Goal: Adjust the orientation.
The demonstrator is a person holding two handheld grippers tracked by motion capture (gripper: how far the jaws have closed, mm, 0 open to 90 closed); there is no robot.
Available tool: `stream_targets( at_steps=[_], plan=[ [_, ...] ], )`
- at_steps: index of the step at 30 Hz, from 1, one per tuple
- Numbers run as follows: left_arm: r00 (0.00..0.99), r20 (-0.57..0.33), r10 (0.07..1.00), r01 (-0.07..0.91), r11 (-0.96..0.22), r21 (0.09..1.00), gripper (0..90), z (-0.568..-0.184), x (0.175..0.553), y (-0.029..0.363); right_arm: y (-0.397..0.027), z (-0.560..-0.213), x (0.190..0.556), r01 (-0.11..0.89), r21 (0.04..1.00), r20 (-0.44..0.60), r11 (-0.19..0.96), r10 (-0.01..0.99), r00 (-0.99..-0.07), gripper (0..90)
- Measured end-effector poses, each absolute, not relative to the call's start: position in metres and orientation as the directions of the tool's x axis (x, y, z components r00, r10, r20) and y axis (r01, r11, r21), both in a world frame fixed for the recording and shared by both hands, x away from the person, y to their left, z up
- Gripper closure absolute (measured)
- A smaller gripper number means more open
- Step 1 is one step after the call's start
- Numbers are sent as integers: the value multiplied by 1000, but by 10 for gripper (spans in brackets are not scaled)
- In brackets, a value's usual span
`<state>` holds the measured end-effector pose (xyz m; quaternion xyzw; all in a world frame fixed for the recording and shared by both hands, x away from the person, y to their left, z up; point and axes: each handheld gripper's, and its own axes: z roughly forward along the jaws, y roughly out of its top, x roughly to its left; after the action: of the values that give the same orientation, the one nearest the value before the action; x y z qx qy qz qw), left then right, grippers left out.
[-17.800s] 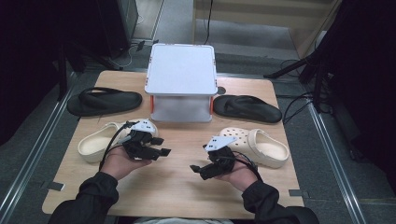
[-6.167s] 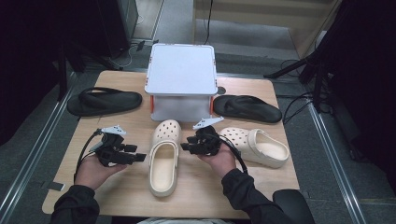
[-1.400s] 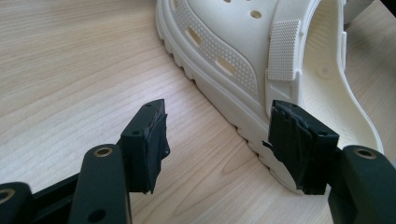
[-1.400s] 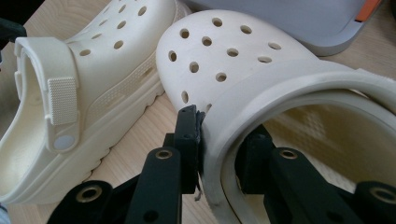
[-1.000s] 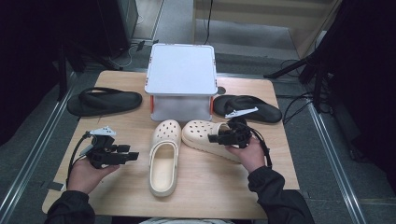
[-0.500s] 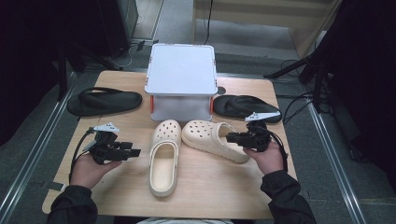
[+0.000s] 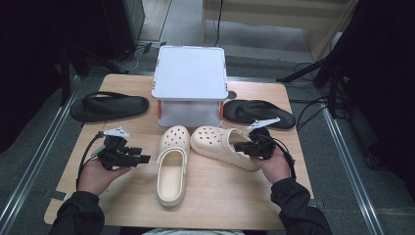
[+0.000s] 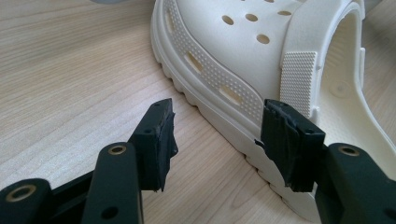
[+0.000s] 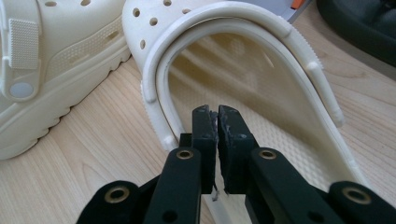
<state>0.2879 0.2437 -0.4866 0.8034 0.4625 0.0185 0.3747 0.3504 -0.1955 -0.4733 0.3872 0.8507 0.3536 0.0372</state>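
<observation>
Pale wood of the bench (image 7: pixel 220 205) runs bare along its near edge, and both of my hands rest just above it. My left fingers (image 7: pixel 139 157) stand wide open and hold nothing. They point across at the left clog (image 7: pixel 172 164), whose long axis runs from the near edge toward the far one, toe away from me. My right fingers (image 7: pixel 244 146) have just been closing and are now shut, with nothing that I can make out between them. They sit at the heel end of the right clog (image 7: pixel 222 146), which lies aslant, its toe toward the bench's middle and its heel toward the right edge. I judge that squaring it with its mate turns on that heel, and my right hand is the nearer.

Farther off, at the far edge, stands the white box (image 7: pixel 190 81), with a left flip-flop (image 7: pixel 108 105) and a right flip-flop (image 7: pixel 259 111) on either side.

From above I can't read the pads. The left gripper view shows the left clog's sole edge beside one open pad, and the right gripper view shows shut pads above the heel rim.
</observation>
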Motion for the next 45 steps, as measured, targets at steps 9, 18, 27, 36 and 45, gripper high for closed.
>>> stream_targets(
  at_steps=[9, 18, 27, 36, 45],
  plan=[
    [550, -363, 752, 756, -264, 599, 830, -480, 288, 246, -193, -472, 348, 633, 625, 221, 457, 674, -705, 900],
    [573, -364, 734, 755, -299, 583, 897, -486, 293, 235, -182, -472, 341, 618, 618, 232, 485, 639, -734, 900],
    [591, -376, 714, 755, -326, 569, 886, -492, 296, 224, -169, -472, 334, 598, 617, 234, 511, 607, -760, 895],
    [601, -392, 697, 763, -355, 540, 884, -497, 297, 215, -156, -473, 328, 589, 616, 246, 523, 583, -775, 895],
    [597, -408, 691, 768, -346, 538, 892, -498, 297, 216, -144, -474, 325, 574, 620, 258, 535, 552, -793, 895]
  ],
)
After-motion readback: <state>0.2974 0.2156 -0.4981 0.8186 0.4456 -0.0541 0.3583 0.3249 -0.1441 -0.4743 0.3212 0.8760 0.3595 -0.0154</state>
